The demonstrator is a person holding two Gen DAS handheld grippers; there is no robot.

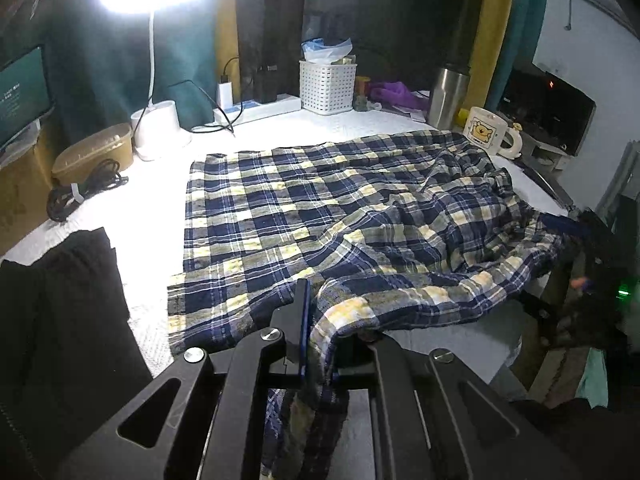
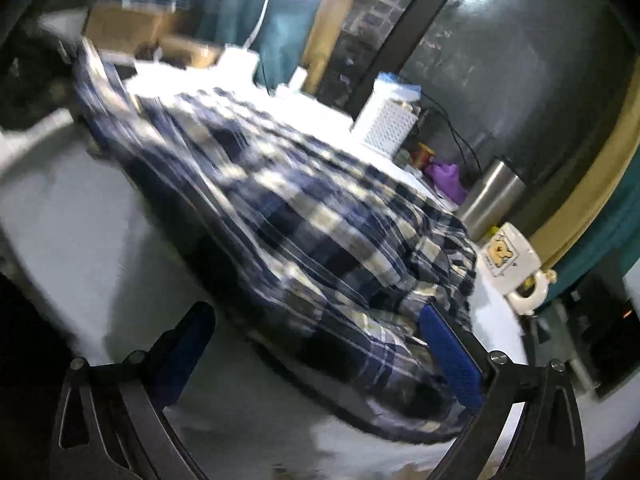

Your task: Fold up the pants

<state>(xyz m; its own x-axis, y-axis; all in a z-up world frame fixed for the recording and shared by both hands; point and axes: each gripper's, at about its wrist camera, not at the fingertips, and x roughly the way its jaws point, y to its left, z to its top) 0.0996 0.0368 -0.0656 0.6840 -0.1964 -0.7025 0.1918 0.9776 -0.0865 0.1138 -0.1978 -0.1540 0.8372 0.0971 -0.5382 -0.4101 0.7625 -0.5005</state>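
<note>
free: bare table (image 2: 100, 240) near edge | blocked: mug (image 1: 490, 132), tumbler (image 1: 448, 96), basket (image 1: 327, 86) along far edge

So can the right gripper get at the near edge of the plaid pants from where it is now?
Probably yes. The right gripper is open, with the plaid pants lying directly ahead of its fingers and nothing between; the bear mug stands off to the side.

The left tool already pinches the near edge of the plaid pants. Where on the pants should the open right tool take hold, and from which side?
Probably the bunched hem at the right end of the plaid pants, near the bear mug. The right tool stands open just before this edge, so come from the table's near side. The raised, rumpled cloth there gives a lip to pinch, matching the left tool's hold.
</note>
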